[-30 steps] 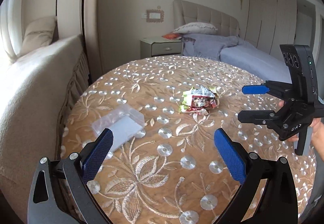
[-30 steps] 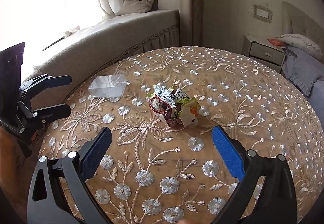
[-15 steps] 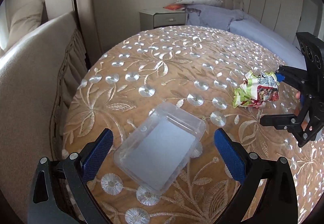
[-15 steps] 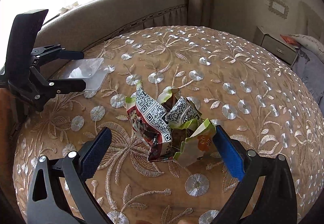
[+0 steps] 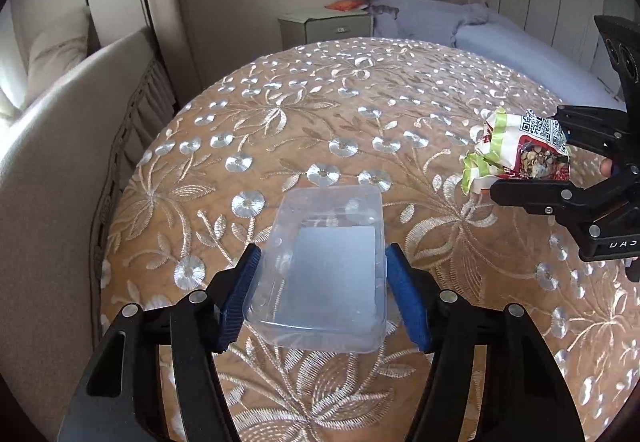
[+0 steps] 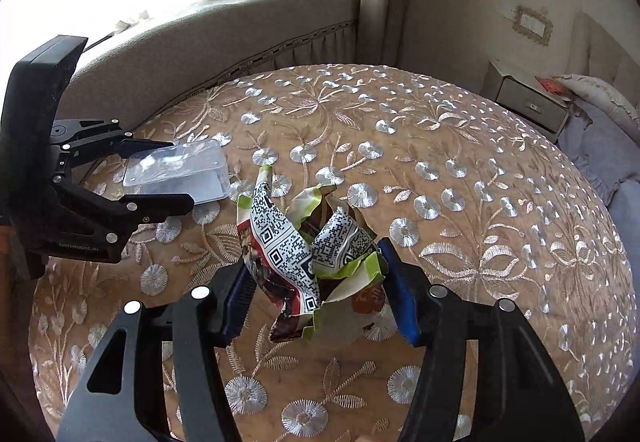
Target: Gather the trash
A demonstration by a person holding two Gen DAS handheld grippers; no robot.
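Both grasps look like they're closing, one piece of trash per hand.

Left gripper (image 5: 322, 292): blue-padded fingers (image 5: 240, 296) narrowed onto the clear rectangular plastic tray (image 5: 326, 274), one pad against each long side. Tray sits between the fingers, flat on the round surface with tan floral embroidered cloth (image 5: 360, 114). Contact looks made; can't tell if it's loaded enough to lift.

Right gripper (image 6: 314, 284): fingers (image 6: 400, 298) narrowed around the crumpled red-and-green snack wrapper with QR print (image 6: 296, 250). Wrapper bunched between the pads, upper folds sticking out past the tips, lower edge apparently touching the cloth.

Doing this step well, my read:
- Tray is thin and slick. Squeeze just enough to hold; too much and the walls bow and it pops out. Pads sit near the tray's close end, so expect the far end to droop. Lift slow and level.
- Wrapper compresses, so close further until the pads meet real resistance, else only a loose flap gets caught.
- Keep pad tips off the cloth so the embroidery doesn't snag and drag.
- Lift straight up; the two grippers are near each other, avoid crossing.
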